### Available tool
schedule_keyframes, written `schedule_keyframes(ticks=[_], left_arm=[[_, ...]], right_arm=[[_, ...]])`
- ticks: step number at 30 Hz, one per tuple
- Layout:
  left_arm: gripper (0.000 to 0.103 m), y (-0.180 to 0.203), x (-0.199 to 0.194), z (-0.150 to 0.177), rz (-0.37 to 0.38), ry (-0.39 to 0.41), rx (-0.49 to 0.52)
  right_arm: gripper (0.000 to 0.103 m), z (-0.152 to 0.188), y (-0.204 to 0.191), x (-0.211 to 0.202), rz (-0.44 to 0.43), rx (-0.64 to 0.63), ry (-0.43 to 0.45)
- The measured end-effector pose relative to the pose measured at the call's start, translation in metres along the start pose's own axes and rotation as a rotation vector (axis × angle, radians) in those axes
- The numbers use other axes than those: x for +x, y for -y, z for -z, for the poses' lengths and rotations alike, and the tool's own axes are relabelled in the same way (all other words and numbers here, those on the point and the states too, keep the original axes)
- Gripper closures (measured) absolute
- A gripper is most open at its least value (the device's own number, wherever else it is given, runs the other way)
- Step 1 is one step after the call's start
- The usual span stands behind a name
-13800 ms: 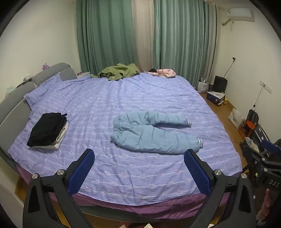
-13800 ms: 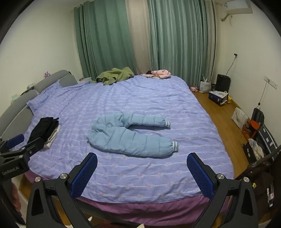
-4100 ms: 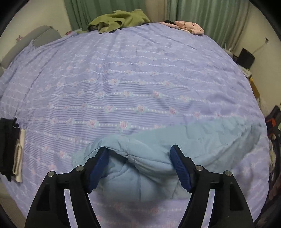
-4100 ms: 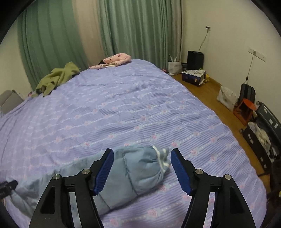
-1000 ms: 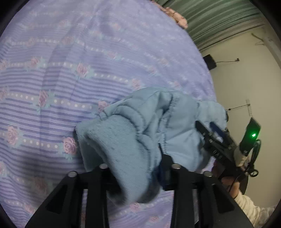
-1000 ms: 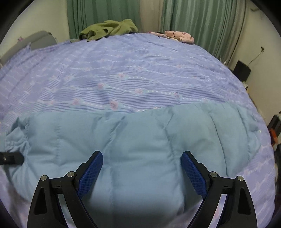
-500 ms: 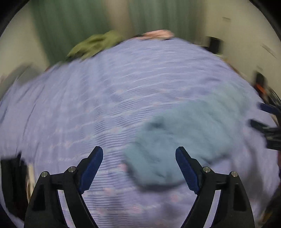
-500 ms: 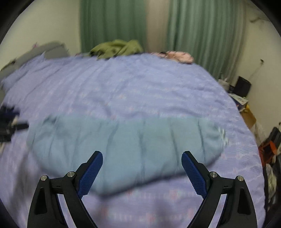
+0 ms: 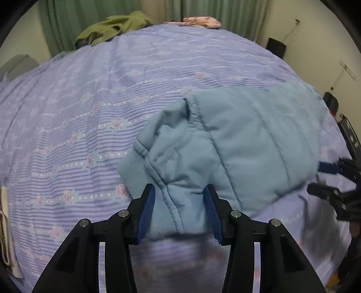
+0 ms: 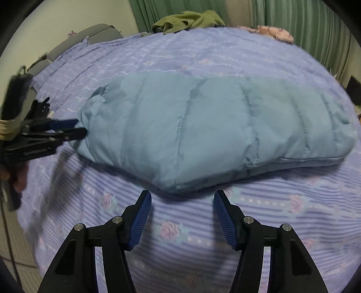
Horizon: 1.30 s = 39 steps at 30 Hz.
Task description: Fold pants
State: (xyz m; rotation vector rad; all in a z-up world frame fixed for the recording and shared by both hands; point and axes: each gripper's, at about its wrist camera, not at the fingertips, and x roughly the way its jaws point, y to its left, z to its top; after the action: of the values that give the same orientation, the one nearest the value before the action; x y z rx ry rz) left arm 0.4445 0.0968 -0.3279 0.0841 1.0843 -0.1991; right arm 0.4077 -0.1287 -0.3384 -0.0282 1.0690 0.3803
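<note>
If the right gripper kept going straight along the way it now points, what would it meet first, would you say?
Most likely the near edge of the folded pants, which lies just ahead of the right gripper and its open jaws. Only a narrow strip of bedspread shows between them, though depth is hard to judge here.

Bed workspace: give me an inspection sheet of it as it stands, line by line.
Surface: bed under a purple striped floral cover.
Job's things: light blue padded pants lie flat, one leg folded onto the other, in a long band; waist end toward the left gripper.
Clutter: olive green garment and pink patterned garment at the far edge; dark clothes pile at the left side.
Grippers: left gripper open, pads either side of the waist end; right gripper open, just short of the near edge of the pants.
Cables: one wire on the far wall.
Surroundings: green curtains, black box on the floor.
</note>
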Motion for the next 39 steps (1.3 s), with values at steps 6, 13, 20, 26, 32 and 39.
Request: schedule_keyframes(ticks=[6, 13, 20, 26, 32, 39], left_arm=[[0.050, -0.006, 0.022, -0.015, -0.012, -0.019, -0.050], [0.048, -0.007, 0.020, -0.011, -0.016, -0.021, -0.028], [0.043, -0.015, 0.016, -0.013, -0.016, -0.028, -0.048], [0.028, -0.036, 0.021, 0.000, 0.039, -0.079, -0.154], [0.022, -0.033, 0.020, 0.011, 0.033, -0.077, -0.155], [0.023, -0.028, -0.010, 0.004, -0.033, -0.066, -0.169]], right_arm=[[0.044, -0.013, -0.003, -0.006, -0.040, 0.007, 0.041], [0.045, -0.016, -0.007, 0.028, -0.136, -0.020, -0.077], [0.055, -0.025, -0.024, 0.006, -0.092, -0.092, 0.051], [0.075, -0.015, -0.018, 0.038, -0.093, -0.052, -0.052], [0.083, 0.001, -0.032, 0.015, -0.026, -0.110, -0.049], [0.051, 0.003, -0.024, 0.001, 0.047, -0.066, -0.036]])
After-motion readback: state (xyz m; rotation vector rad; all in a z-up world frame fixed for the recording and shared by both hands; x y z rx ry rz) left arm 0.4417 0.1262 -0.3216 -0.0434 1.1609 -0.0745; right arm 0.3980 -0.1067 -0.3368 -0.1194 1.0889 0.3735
